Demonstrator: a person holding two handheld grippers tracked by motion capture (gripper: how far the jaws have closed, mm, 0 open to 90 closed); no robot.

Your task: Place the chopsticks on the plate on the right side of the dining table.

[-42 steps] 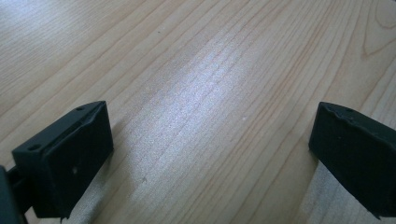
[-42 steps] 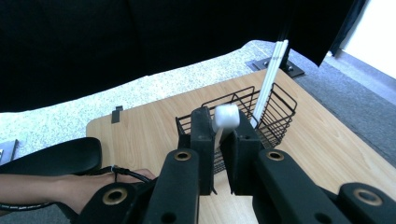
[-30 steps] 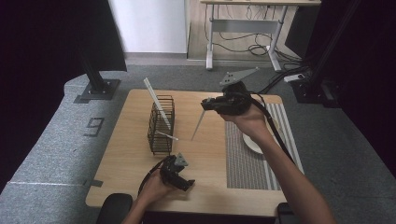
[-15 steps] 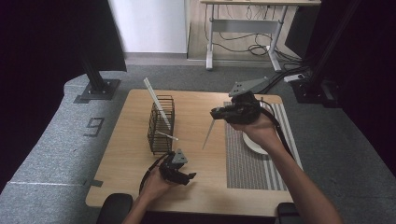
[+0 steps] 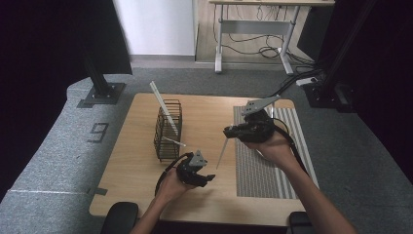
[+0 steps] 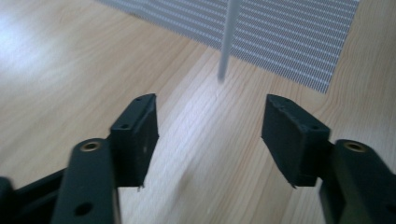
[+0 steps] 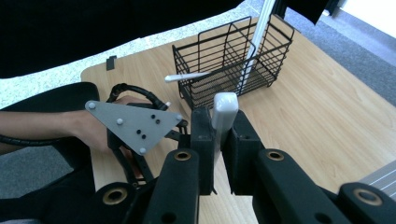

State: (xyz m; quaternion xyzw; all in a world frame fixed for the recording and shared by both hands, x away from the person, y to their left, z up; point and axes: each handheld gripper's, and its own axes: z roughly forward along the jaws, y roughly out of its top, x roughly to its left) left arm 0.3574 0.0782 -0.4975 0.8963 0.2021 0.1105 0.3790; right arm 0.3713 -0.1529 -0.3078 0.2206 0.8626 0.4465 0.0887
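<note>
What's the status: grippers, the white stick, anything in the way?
Right gripper shut on white stick. Left gripper open, jaws just been closing, nothing between. Wire basket off to the side, path clear.

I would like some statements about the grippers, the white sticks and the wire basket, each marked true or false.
1. The right gripper is shut on a white stick. True.
2. The left gripper holds a white stick. False: nothing is between its jaws, which have just been closing and stand apart over the bare table.
3. The black wire basket lies tipped on its side. False: it stands upright on the table.
4. A long white stick leans out of the top of the basket. True.
5. The striped mat lies under the basket. False: it lies on the table's right part, apart from the basket.
</note>
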